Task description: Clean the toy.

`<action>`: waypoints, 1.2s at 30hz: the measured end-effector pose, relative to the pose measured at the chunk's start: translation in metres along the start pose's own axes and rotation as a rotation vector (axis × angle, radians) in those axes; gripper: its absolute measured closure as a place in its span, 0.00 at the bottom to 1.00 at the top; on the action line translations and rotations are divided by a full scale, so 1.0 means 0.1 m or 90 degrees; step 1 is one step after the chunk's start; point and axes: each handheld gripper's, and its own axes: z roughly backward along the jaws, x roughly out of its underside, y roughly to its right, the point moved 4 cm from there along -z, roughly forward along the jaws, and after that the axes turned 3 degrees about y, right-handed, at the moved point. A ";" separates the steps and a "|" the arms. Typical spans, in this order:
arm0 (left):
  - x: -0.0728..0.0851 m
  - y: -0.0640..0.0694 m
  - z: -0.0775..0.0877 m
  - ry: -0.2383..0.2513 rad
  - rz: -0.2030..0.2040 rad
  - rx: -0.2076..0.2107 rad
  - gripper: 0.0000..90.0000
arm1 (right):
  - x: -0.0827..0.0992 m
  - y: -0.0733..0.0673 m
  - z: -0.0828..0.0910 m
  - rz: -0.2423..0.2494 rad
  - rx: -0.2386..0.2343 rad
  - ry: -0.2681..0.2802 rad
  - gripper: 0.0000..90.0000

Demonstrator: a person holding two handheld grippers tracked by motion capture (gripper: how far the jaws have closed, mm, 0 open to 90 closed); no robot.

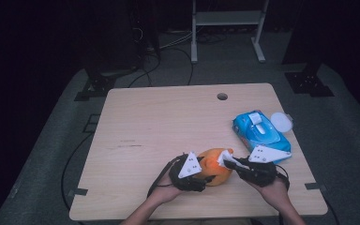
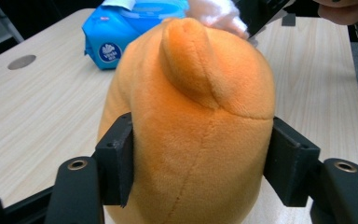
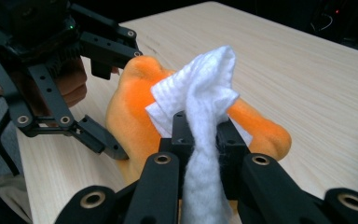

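Observation:
An orange plush toy (image 1: 214, 171) lies on the wooden table (image 1: 168, 122) near the front edge, between both hands. My left gripper (image 2: 198, 163) has its two pads pressed against the toy's (image 2: 191, 116) sides. My right gripper (image 3: 204, 140) is shut on a crumpled white wipe (image 3: 205, 102), which it holds against the top of the toy (image 3: 135, 107). In the right gripper view the left gripper (image 3: 107, 109) straddles the toy's far end. From above, the wipe (image 1: 225, 157) sits at the toy's right upper edge.
A blue pack of wet wipes (image 1: 261, 133) lies at the table's right, with a round white lid (image 1: 281, 122) beside it near the edge. A cable hole (image 1: 222, 96) sits at the table's back. Stand legs and cables are on the floor beyond.

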 end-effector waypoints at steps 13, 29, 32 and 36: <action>-0.01 -0.03 0.10 0.053 0.068 0.129 0.25 | 0.06 0.04 0.03 -0.030 -0.037 -0.024 0.89; -0.04 0.20 -0.05 0.024 0.032 0.130 0.35 | 0.14 0.02 0.14 -0.017 -0.033 -0.045 0.89; -0.11 0.10 0.05 0.076 0.079 0.171 0.29 | 0.24 0.04 0.17 -0.032 -0.041 -0.051 0.89; -0.07 0.10 -0.03 0.056 0.085 0.159 0.24 | 0.32 0.03 0.25 -0.029 -0.037 -0.058 0.89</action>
